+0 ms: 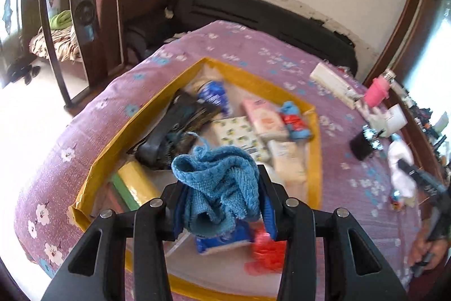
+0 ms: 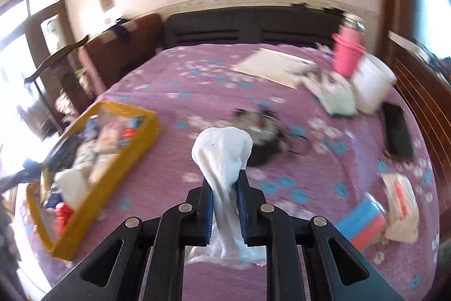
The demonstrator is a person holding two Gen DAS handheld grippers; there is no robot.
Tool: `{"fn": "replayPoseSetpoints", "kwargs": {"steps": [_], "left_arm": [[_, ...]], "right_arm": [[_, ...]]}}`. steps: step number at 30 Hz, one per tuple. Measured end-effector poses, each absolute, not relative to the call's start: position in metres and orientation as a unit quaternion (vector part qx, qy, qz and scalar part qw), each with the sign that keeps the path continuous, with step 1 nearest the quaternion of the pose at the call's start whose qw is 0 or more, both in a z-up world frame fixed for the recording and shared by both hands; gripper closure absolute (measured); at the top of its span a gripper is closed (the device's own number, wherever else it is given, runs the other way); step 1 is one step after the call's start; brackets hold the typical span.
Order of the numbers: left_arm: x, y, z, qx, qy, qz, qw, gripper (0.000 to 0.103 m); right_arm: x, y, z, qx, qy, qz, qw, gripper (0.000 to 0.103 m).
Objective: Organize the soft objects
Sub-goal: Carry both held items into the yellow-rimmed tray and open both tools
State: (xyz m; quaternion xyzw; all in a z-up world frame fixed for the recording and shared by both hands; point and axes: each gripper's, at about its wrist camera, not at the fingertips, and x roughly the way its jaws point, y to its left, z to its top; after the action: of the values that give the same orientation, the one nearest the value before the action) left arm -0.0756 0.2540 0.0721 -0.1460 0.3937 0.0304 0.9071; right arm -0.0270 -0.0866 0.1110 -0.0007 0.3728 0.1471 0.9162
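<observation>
My left gripper (image 1: pixel 222 182) is shut on a crumpled blue towel (image 1: pixel 217 179) and holds it above the yellow-rimmed storage box (image 1: pixel 157 100) on the purple bedspread. The box holds tissue packs (image 1: pixel 265 117), a dark brush-like item (image 1: pixel 180 126) and small blue and red cloths (image 1: pixel 294 120). My right gripper (image 2: pixel 225 188) is shut on a white cloth (image 2: pixel 222 157) and holds it above the bed, right of the same box (image 2: pixel 121 160). The right gripper with its white cloth (image 1: pixel 403 168) also shows at the right edge of the left wrist view.
On the bed lie a pink cup (image 2: pixel 348 52), a white container (image 2: pixel 372 83), a flat white box (image 2: pixel 273 66), a black phone (image 2: pixel 397 131), a dark bundle (image 2: pixel 265 131) and packets (image 2: pixel 400 205). A black headboard (image 2: pixel 248 30) and a wooden chair (image 1: pixel 84 27) stand beyond.
</observation>
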Motion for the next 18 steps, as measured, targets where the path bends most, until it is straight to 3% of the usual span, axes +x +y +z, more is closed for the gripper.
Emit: {"fn": "replayPoseSetpoints", "kwargs": {"steps": [3, 5, 7, 10, 18], "left_arm": [[-0.069, 0.256, 0.059, -0.130, 0.409, 0.047, 0.902, 0.061], [-0.068, 0.259, 0.050, -0.123, 0.421, 0.048, 0.898, 0.055], [-0.070, 0.266, 0.044, -0.131, 0.428, 0.040, 0.893, 0.039], [-0.084, 0.277, 0.051, -0.151, 0.412, 0.021, 0.898, 0.029], [-0.123, 0.298, 0.082, -0.173, 0.356, 0.000, 0.918, 0.019]], "right_arm": [[-0.021, -0.050, 0.117, -0.017, 0.379, 0.175, 0.909, 0.087], [-0.012, -0.025, 0.118, -0.028, 0.387, 0.196, 0.901, 0.087], [-0.003, 0.000, 0.116, -0.042, 0.395, 0.214, 0.893, 0.087], [0.018, 0.044, 0.108, -0.069, 0.410, 0.239, 0.878, 0.086], [0.078, 0.158, 0.087, -0.139, 0.430, 0.277, 0.848, 0.086]]}}
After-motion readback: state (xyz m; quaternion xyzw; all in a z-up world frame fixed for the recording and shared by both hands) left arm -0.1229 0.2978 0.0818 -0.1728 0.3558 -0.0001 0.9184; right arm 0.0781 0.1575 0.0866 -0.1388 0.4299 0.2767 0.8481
